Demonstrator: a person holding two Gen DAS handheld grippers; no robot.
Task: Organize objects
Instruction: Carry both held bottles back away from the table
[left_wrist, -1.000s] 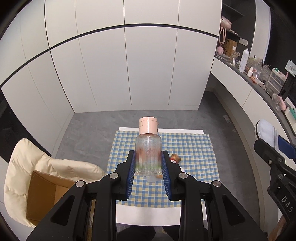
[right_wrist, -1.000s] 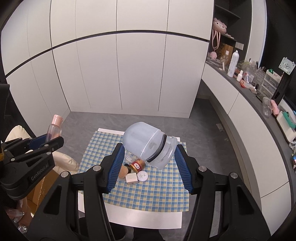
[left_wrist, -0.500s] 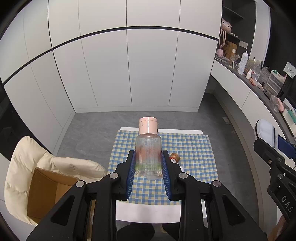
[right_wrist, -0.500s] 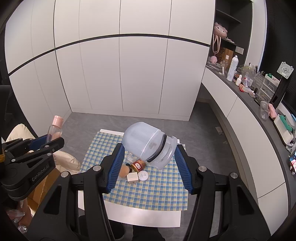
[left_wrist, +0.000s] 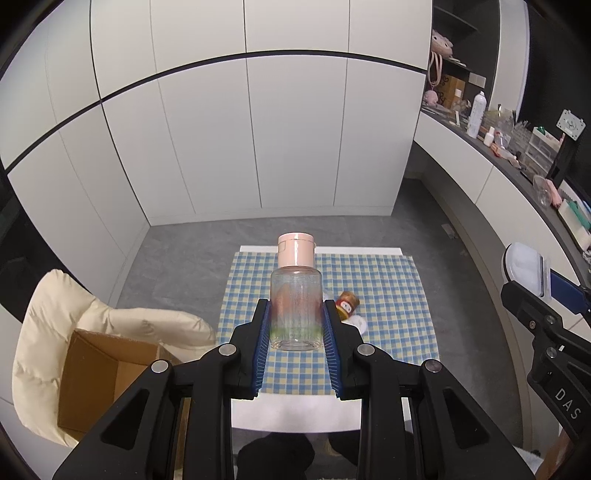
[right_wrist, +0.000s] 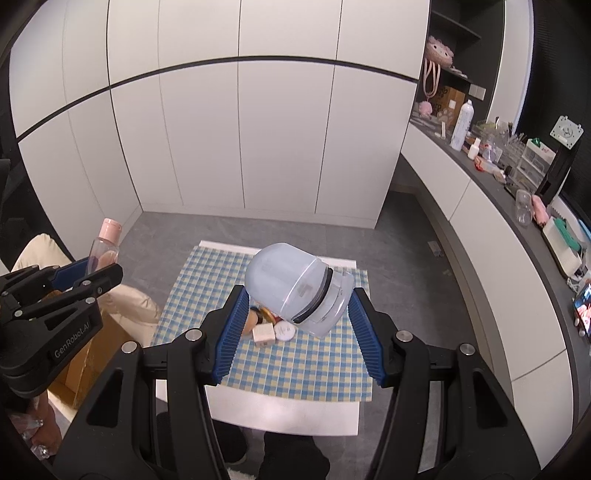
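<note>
Left gripper (left_wrist: 295, 328) clamped an upright clear bottle (left_wrist: 294, 306) (pink cap) high above the checked cloth (left_wrist: 388, 291). Right gripper (right_wrist: 295, 317) held a translucent domed container (right_wrist: 295, 284), tilted, between widely spread fingers. Small items (right_wrist: 271, 328) lay clustered on the cloth below.

Both cameras are riding high above the table (left_wrist: 295, 406), looking forward and down along their own fingers toward the white cabinets (left_wrist: 258, 140). The left view is sitting to the left, catching the box (left_wrist: 96, 373) and chair (left_wrist: 122, 321); the right view is taking in more of the counter (right_wrist: 491, 184). Both are sharing the checked cloth (left_wrist: 388, 295) and the small items on it. Each is seeing the other: the right gripper (left_wrist: 546, 317) is edging into the left view, the left gripper (right_wrist: 70, 280) into the right.
</note>
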